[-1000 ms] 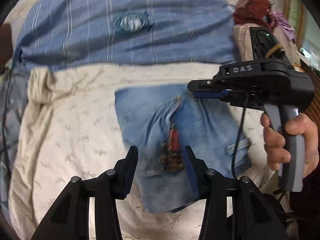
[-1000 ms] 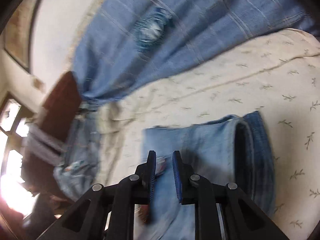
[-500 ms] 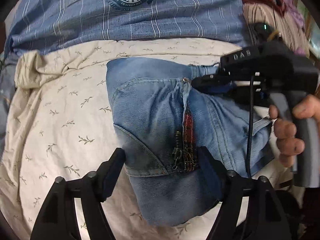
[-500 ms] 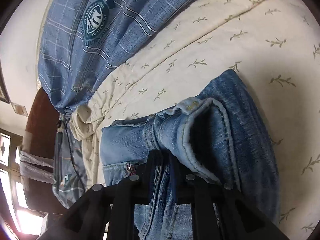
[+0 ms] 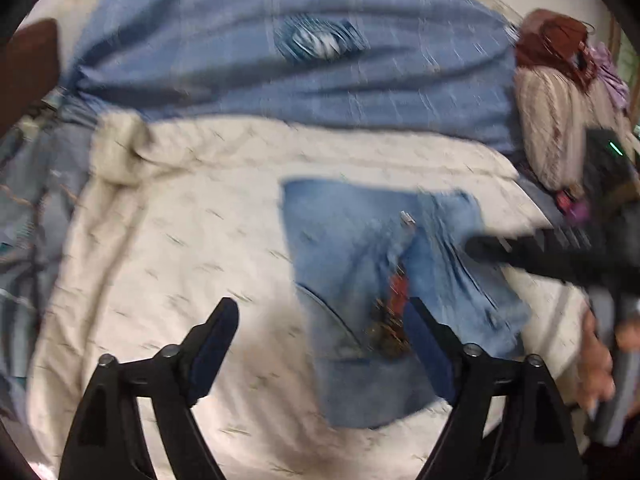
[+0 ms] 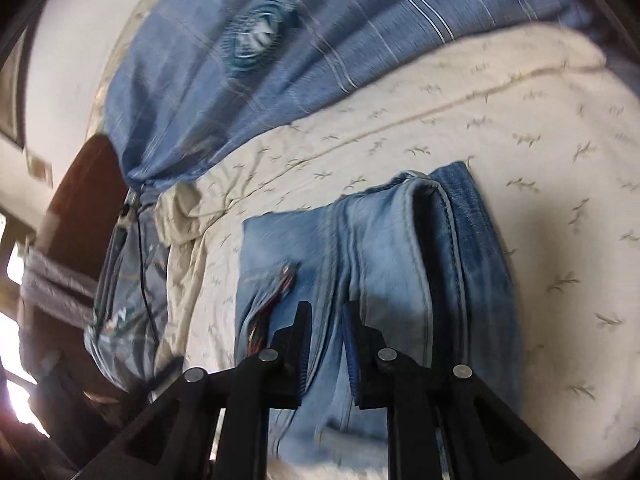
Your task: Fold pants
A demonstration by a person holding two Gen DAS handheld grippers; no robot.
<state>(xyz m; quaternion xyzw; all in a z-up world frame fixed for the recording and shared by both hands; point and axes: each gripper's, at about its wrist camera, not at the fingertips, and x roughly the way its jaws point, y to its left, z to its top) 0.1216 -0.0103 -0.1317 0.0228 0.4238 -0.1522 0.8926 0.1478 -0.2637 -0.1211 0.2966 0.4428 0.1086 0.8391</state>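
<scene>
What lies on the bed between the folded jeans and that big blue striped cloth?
Only bare cream bedsheet separates the jeans from the blue striped cloth; both wrist views show it.

This is a bedroom in a home. A bed is covered with a cream sheet (image 5: 168, 240) printed with small sprigs, a blue striped blanket (image 5: 320, 80) lies across its far side, a heap of clothes (image 5: 560, 80) sits at one corner, and a dark wooden headboard (image 6: 76, 208) stands against a pale wall (image 6: 64, 60).
</scene>
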